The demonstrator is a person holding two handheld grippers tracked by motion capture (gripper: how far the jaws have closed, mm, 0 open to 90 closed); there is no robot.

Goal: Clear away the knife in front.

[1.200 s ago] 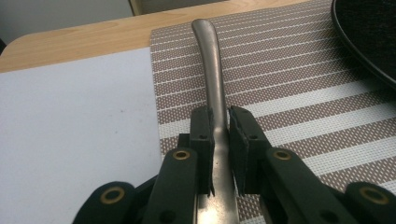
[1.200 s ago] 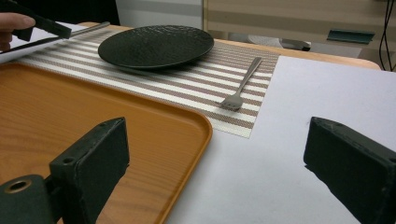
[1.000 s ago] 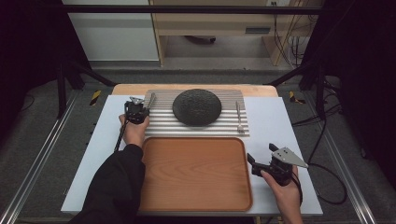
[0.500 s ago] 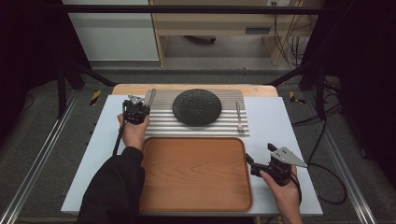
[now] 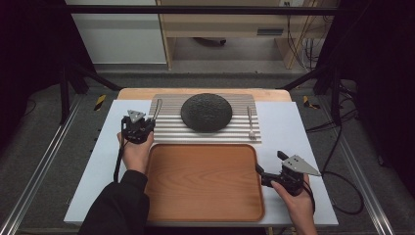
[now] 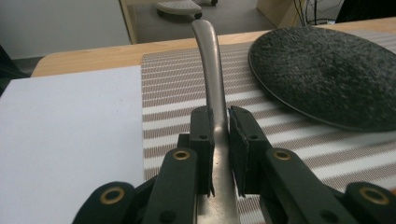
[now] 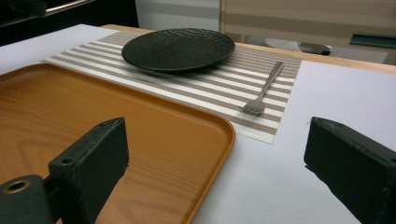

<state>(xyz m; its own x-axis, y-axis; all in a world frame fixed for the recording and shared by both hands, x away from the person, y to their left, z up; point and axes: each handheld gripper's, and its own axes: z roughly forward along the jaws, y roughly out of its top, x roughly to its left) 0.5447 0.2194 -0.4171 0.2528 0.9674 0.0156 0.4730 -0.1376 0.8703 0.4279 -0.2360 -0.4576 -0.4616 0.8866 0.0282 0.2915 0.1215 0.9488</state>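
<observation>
One plate, one fork, one tray, one striped mat.
The left gripper (image 6: 219, 154) pinches one metal utensil handle (image 6: 211, 70); the right gripper (image 7: 219, 154) stands spread, empty.

Plate (image 5: 206, 112), fork (image 5: 250, 122), tray (image 5: 203, 181), striped mat (image 5: 240, 134).

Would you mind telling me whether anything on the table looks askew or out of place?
Nothing stands out. The plate sits centred on the striped placemat, the fork lies straight beside it, and the tray is square to the table edge.

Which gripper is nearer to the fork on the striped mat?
Right. The right gripper hovers, jaws open, at the wooden tray's right edge, just short of the fork. The left gripper is across the mat, beyond the black plate, shut on a metal utensil.
</observation>
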